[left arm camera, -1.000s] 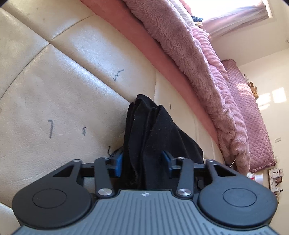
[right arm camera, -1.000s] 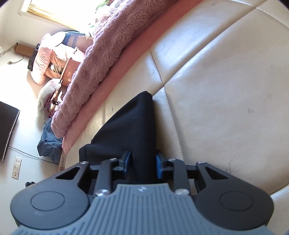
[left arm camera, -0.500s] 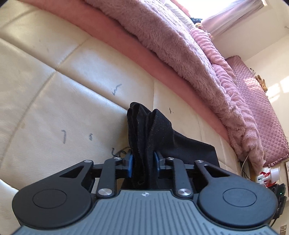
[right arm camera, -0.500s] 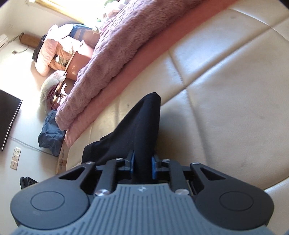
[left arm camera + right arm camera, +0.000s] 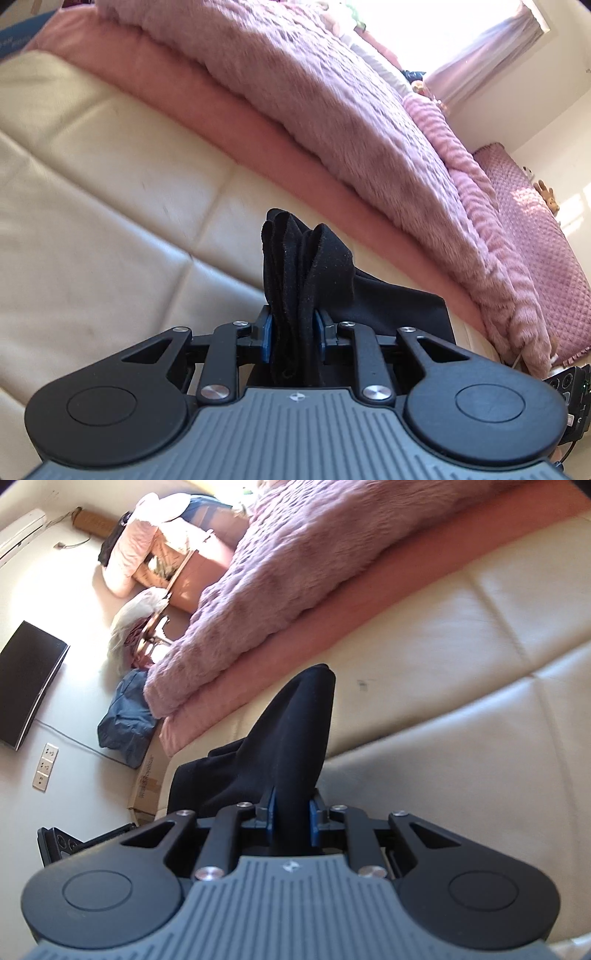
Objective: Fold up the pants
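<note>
Black pants (image 5: 306,266) rise in a bunched, layered fold straight out of my left gripper (image 5: 293,334), whose blue pads are shut on the cloth. More of the fabric hangs flat to the right, over the cream leather cushion (image 5: 110,240). In the right wrist view another part of the pants (image 5: 295,738) stands up as a smooth dark ridge, with my right gripper (image 5: 291,819) shut on its base. The rest of the cloth trails down and left over the cushion (image 5: 461,701). Both held parts are lifted off the surface.
A fluffy mauve blanket (image 5: 332,99) on a pink sheet (image 5: 221,118) borders the cushion. A quilted pink cover (image 5: 546,251) lies far right. In the right wrist view a dark screen (image 5: 26,679), a blue garment heap (image 5: 125,720) and a cardboard box (image 5: 147,779) sit on the floor.
Both grippers closed on the pants during the first half second, then lifted the cloth off the cushion. The blanket and sheet now fill more of each view.
</note>
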